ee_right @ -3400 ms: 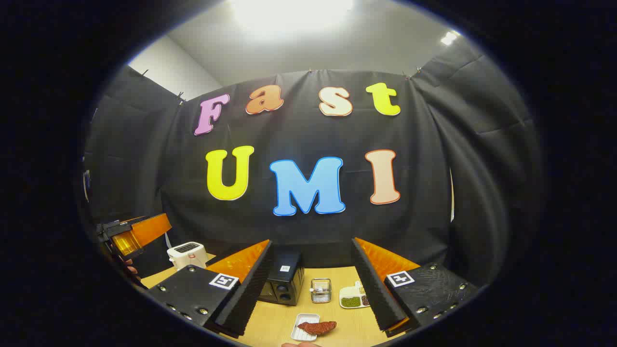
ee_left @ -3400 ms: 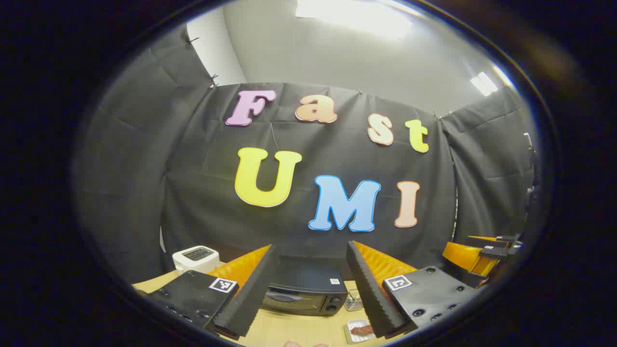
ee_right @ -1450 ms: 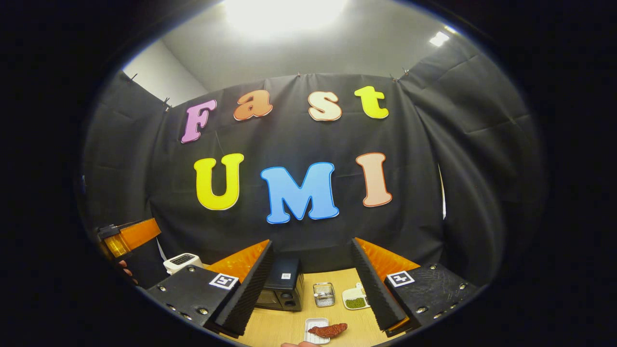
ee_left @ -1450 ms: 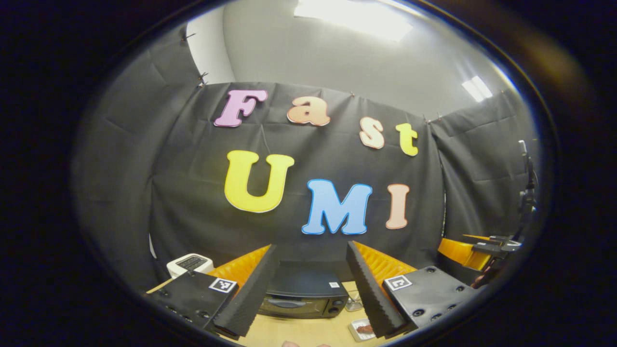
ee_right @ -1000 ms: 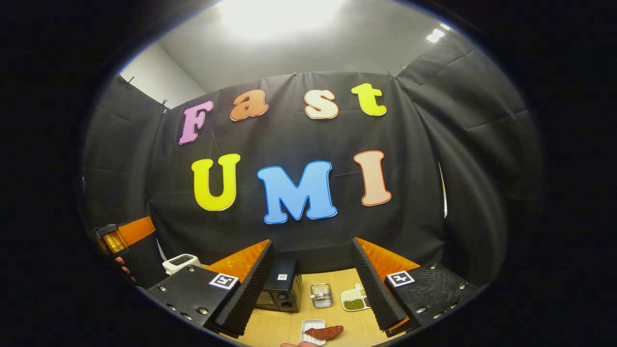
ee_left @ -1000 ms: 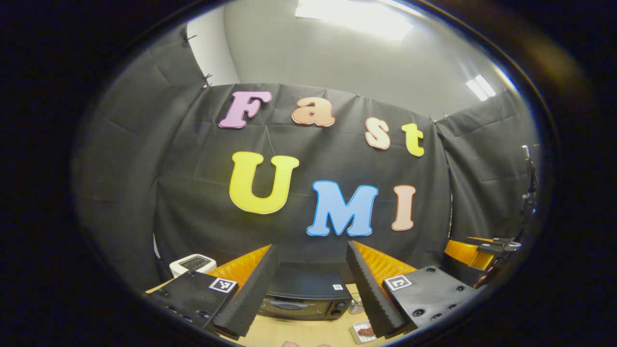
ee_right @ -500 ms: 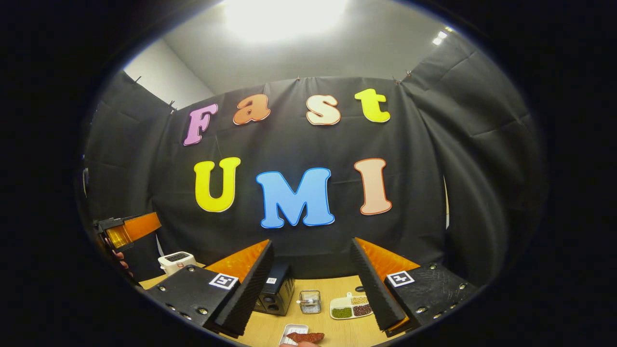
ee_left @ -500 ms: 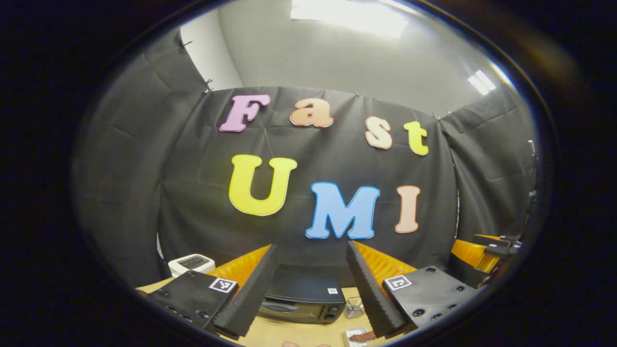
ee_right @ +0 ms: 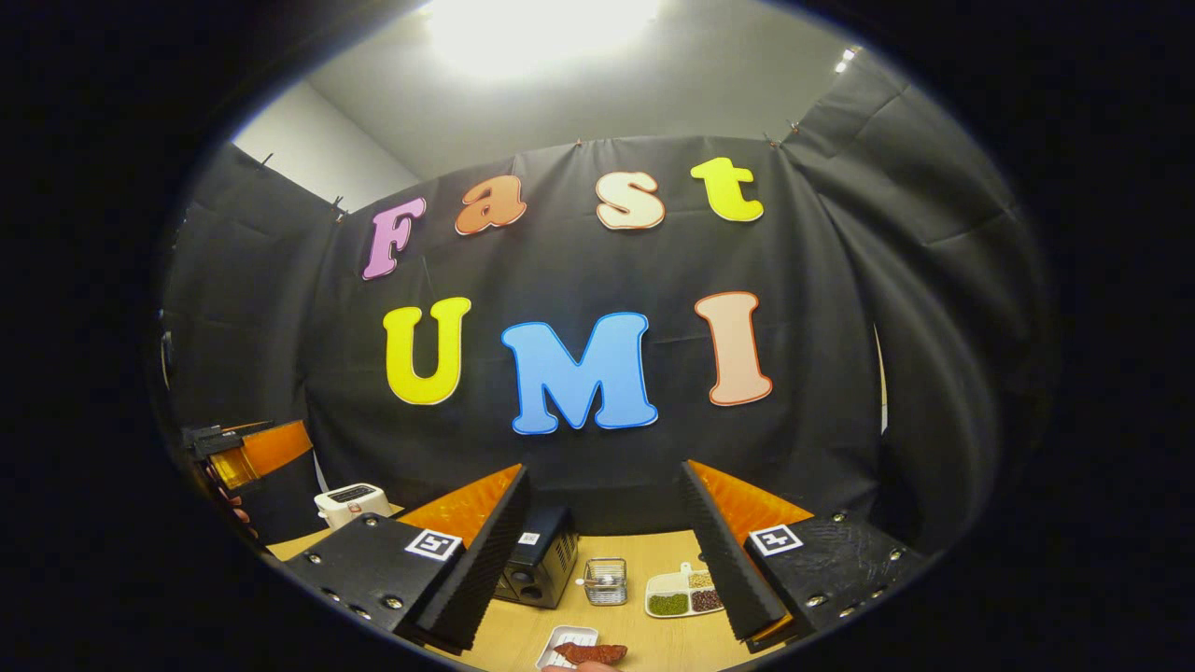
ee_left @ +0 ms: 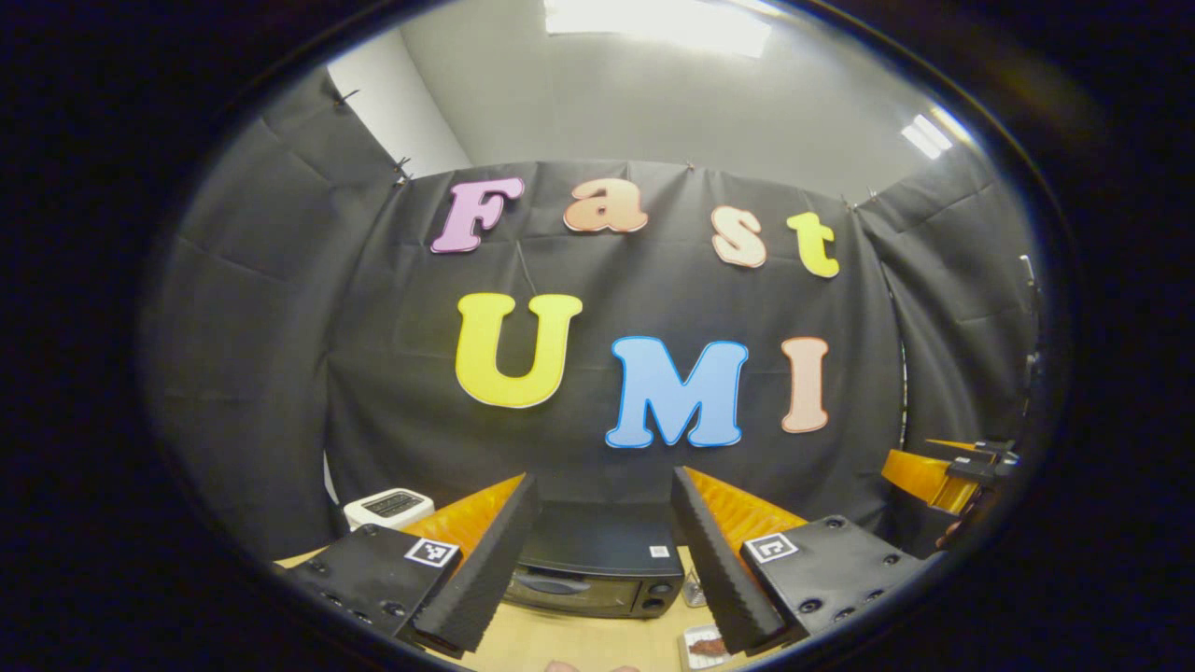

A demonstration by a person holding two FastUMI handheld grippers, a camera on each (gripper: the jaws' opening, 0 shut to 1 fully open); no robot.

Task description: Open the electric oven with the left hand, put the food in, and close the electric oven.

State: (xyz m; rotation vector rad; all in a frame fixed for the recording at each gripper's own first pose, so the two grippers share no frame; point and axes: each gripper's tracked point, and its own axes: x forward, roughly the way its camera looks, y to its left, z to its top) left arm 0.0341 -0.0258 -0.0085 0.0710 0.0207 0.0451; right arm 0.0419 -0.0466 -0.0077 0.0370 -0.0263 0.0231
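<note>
Left gripper view, left claw (ee_left: 597, 560) apart before closed black oven (ee_left: 597, 569), small white label (ee_left: 660, 552) unreadable, right claw (ee_right: 597, 560) apart.

Electric oven (ee_left: 597, 569) door partly behind left tool's fingers (ee_left: 485, 569), food (ee_right: 590, 652) clipped by bottom edge

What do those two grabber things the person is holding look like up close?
Each gripper, left and right, has two long wedge-shaped fingers with ribbed inner faces, fixed to dark blocky mounts with screws. Each mount bears a small square black-and-white marker.
</note>
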